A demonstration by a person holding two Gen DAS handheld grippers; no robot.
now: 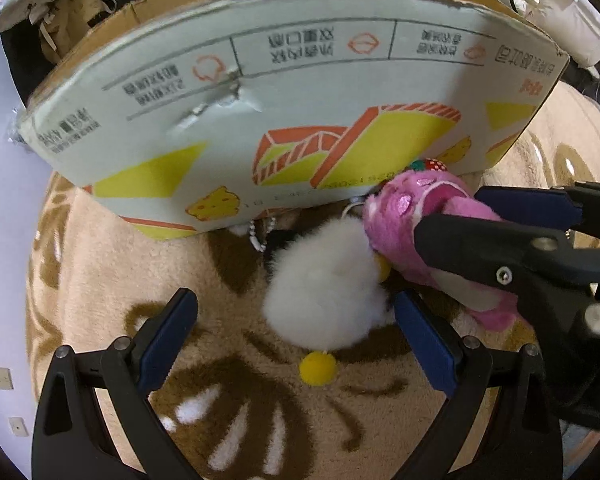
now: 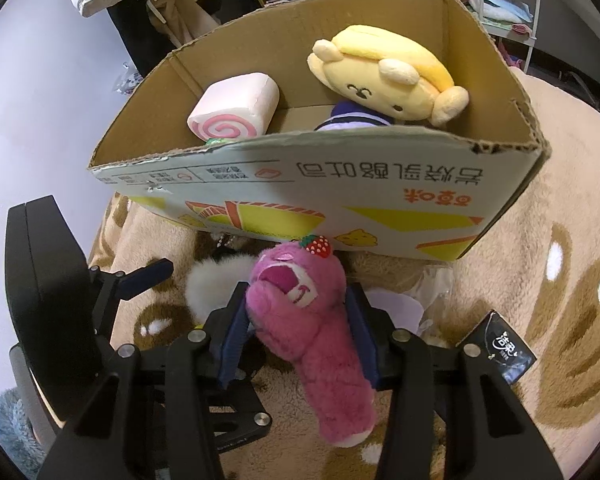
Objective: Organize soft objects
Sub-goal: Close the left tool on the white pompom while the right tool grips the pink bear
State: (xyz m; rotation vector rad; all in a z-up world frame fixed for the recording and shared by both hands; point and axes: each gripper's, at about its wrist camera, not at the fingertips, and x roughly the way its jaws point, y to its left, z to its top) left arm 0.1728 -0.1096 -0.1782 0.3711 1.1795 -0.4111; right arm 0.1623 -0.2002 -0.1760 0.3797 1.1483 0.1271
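Observation:
A pink plush bear (image 2: 300,320) with a strawberry on its head lies on the rug against the front of a cardboard box (image 2: 500,80). My right gripper (image 2: 296,320) is shut on its body, blue pads pressing both sides. In the left wrist view the same pink bear (image 1: 400,220) sits in the right gripper (image 1: 500,216). Beside it is a white fluffy pompom (image 1: 324,288) with a small yellow ball (image 1: 317,368) and a bead chain (image 1: 260,236). My left gripper (image 1: 294,300) stands open around the pompom, pads apart from it.
In the box lie a yellow plush (image 2: 388,76) and a pink swirl roll cushion (image 2: 236,108). A black packet (image 2: 504,348) and a clear wrapper (image 2: 428,284) lie on the beige patterned rug (image 2: 540,200) to the right. Bags and shelves crowd the space behind the box.

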